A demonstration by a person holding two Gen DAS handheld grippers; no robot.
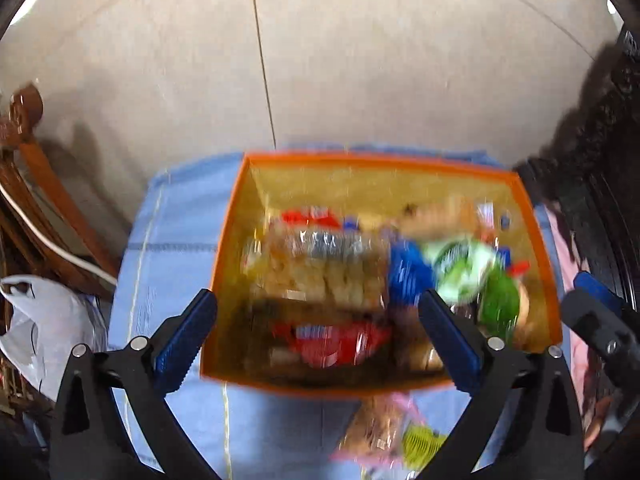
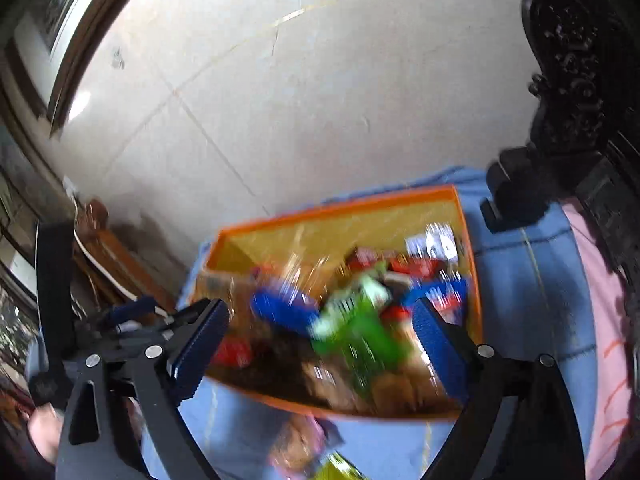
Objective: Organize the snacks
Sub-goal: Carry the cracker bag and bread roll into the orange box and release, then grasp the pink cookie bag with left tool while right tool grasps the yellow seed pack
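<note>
An orange box (image 1: 232,240) (image 2: 474,280) stands on a blue cloth (image 1: 168,232) and holds several snack packets. Among them are a clear biscuit pack (image 1: 320,272), a red packet (image 1: 332,344), a blue packet (image 1: 408,276) and a green packet (image 1: 472,272) (image 2: 356,320). My left gripper (image 1: 318,340) hovers open above the box's near-left part, with nothing pressed between its fingers. Open too, my right gripper (image 2: 318,344) hangs above the box's near side over the green packet. A pink and yellow-green packet (image 1: 384,432) (image 2: 304,448) lies on the cloth in front of the box. Both views are blurred.
A wooden chair (image 1: 32,184) and a white plastic bag (image 1: 44,320) stand at the left. Dark carved furniture (image 2: 580,100) rises at the right, beside a pink cloth (image 2: 604,320). Pale floor tiles (image 1: 360,60) lie beyond the box.
</note>
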